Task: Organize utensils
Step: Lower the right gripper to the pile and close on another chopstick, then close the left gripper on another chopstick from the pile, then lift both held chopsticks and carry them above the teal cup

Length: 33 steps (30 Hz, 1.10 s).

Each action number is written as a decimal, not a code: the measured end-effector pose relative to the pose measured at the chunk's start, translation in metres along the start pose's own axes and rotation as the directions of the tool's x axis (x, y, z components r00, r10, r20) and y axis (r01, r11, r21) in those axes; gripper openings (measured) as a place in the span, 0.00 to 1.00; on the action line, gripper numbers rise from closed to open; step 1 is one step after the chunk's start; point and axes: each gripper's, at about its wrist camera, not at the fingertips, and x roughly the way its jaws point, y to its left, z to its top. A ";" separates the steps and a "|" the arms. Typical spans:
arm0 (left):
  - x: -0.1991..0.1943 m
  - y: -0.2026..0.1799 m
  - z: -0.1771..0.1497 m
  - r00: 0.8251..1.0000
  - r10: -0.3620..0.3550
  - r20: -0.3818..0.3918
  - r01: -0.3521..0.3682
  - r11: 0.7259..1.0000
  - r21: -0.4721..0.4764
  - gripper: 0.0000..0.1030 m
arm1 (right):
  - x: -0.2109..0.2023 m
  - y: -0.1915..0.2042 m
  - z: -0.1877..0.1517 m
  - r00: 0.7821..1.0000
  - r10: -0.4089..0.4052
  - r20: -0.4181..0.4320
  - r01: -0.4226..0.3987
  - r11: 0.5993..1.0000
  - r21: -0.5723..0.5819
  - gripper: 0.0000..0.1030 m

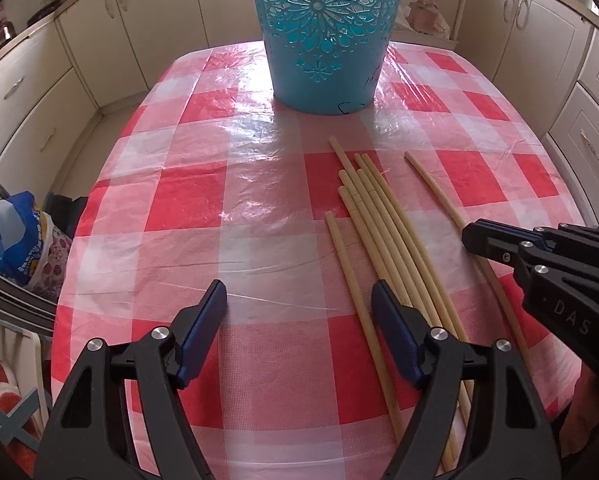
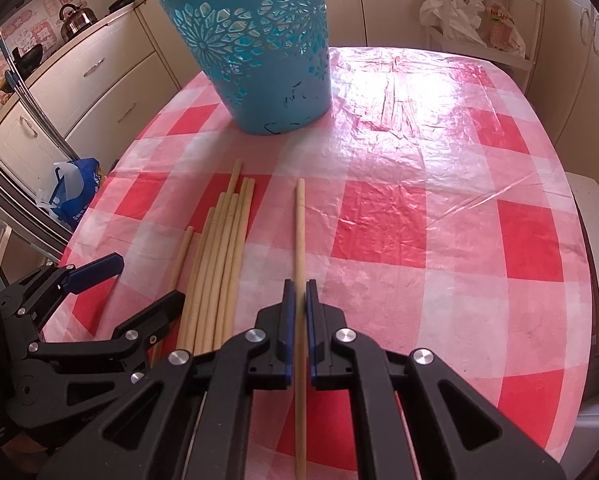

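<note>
Chopsticks (image 1: 383, 220) lie bunched on the checked tablecloth (image 1: 203, 192), short of the teal basket (image 1: 323, 32). The right gripper (image 2: 297, 292) is clamped on a lone chopstick (image 2: 299, 224); the left gripper (image 1: 299, 300) gapes, empty. Pinched near one end, the stick could swivel and miss the basket. "DAS" reads on the right gripper.
</note>
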 end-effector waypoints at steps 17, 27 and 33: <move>0.005 -0.006 0.024 0.978 -0.182 -0.100 0.195 0.971 0.138 0.09 | 0.011 0.005 0.017 1.000 -0.030 0.006 0.030 0.998 -0.048 0.13; -0.017 0.003 0.026 0.984 -0.176 -0.031 0.179 0.978 0.105 0.05 | 0.003 -0.027 0.013 0.997 0.077 0.025 -0.080 0.988 0.131 0.06; -0.070 0.017 0.045 0.963 -0.167 0.214 0.154 0.985 0.073 0.05 | -0.018 -0.048 0.013 0.964 0.217 0.150 -0.252 0.929 0.273 0.06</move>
